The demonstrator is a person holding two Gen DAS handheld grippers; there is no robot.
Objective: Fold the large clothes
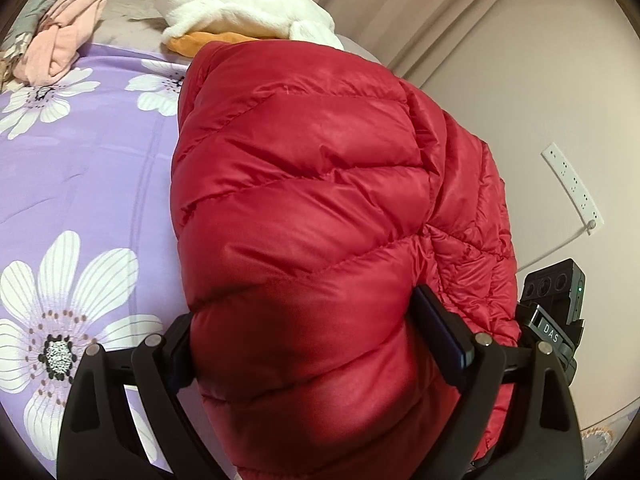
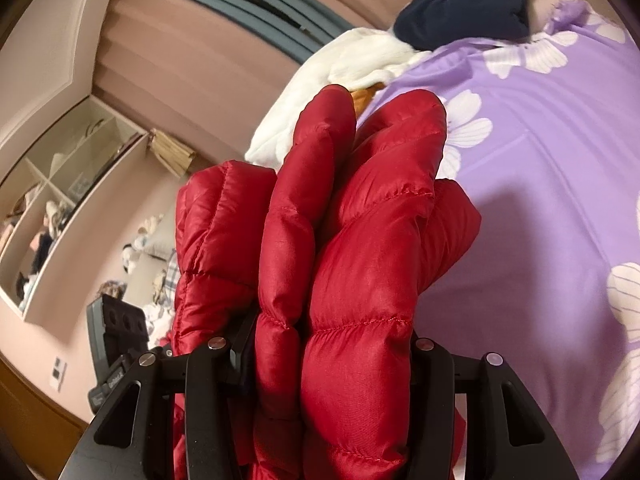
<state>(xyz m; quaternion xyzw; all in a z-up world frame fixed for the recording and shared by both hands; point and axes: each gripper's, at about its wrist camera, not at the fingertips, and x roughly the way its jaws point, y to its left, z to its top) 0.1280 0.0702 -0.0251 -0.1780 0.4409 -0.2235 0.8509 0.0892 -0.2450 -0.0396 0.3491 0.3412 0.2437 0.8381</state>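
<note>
**Red down jacket gripped by both grippers over a flowered bed**

A bed covered with a lilac sheet (image 1: 100, 168) printed with large white flowers fills the scene, with pale pink walls around it. At its far end lie a white fleece garment (image 1: 240, 8) on top of something orange (image 1: 200, 42), a pink piece of clothing (image 1: 68, 40), and, in the right wrist view, a dark navy garment (image 2: 464, 4). A white power strip (image 1: 572, 188) is fixed to the wall, and open shelves (image 2: 68, 184) hold assorted items.

The red quilted down jacket (image 1: 320, 184) is bunched into a puffy bundle above the bed's edge. The left gripper (image 1: 320, 340) has its fingers (image 1: 440, 328) spread wide and pressed against a thick fold of the jacket, clamping it. The right gripper (image 2: 332, 344) clamps several upright folds of the same jacket, its fingers (image 2: 240, 344) partly buried in the fabric. Each wrist view shows the other gripper just beside the jacket.
</note>
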